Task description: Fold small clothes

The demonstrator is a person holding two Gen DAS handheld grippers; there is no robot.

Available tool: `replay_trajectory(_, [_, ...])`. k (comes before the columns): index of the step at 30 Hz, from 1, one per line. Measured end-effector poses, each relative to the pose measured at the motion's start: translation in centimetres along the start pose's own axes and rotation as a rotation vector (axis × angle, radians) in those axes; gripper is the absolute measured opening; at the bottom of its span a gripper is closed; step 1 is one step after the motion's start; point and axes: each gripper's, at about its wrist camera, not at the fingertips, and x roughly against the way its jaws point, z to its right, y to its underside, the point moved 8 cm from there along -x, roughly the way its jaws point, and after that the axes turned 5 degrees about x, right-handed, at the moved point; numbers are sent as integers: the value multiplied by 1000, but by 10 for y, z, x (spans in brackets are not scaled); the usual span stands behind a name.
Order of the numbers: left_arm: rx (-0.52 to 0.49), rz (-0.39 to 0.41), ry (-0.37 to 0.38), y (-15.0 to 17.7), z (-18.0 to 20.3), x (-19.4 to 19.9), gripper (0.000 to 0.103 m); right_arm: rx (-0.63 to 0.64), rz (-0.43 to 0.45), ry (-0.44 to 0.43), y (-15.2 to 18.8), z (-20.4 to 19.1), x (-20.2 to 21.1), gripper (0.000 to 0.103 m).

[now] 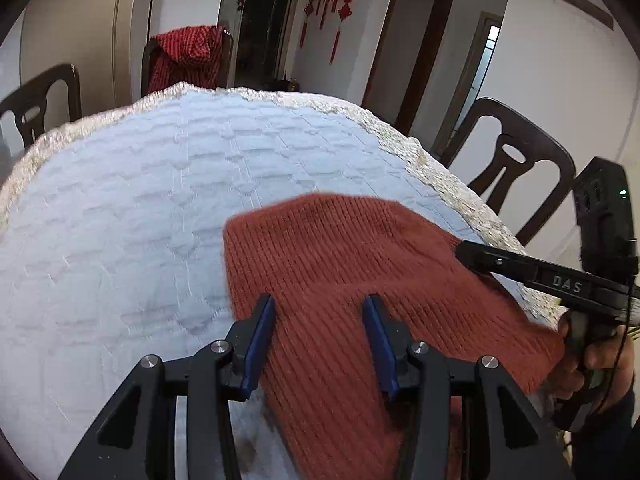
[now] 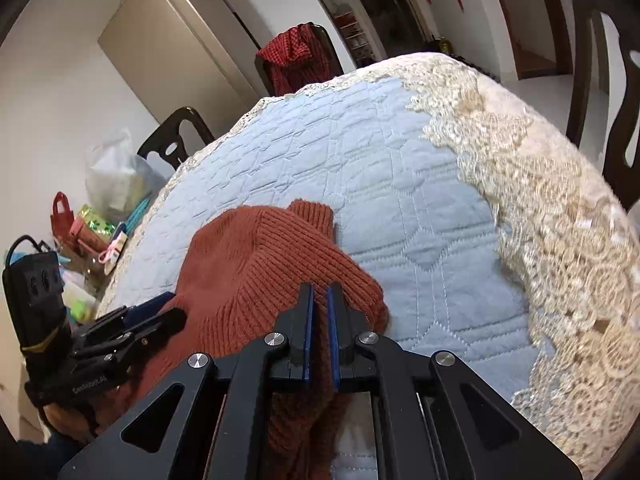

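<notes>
We see the quilted blue tablecloth [image 1: 120, 208] with its lace border, dark chairs [image 1: 516, 168] around it, and a red checked garment [image 1: 188, 56] draped over the far chair. The rust knitted sweater [image 1: 340, 248] lies at the near right. Our left gripper [image 1: 319, 320] stands wide open over it; our right gripper [image 2: 319, 300] is nearly closed, pinching knit. "DAS" marks the right gripper's finger.

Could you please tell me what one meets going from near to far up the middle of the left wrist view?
Left tool → rust knitted garment → blue quilted table cover → its lace edge → dark doorway.
</notes>
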Motion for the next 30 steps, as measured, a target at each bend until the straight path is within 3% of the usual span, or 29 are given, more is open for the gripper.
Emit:
replay_trajectory(9, [-1, -31, -98, -15, -16, -34, 50, 70, -64, 66, -7, 2, -26, 10])
replay_trajectory(22, [13, 0, -92, -12, -18, -3, 50, 116, 4, 44, 1, -14, 14, 13])
replay_trajectory(30, [20, 34, -5, 12, -10, 43, 50, 228, 50, 20, 19, -45, 52, 13])
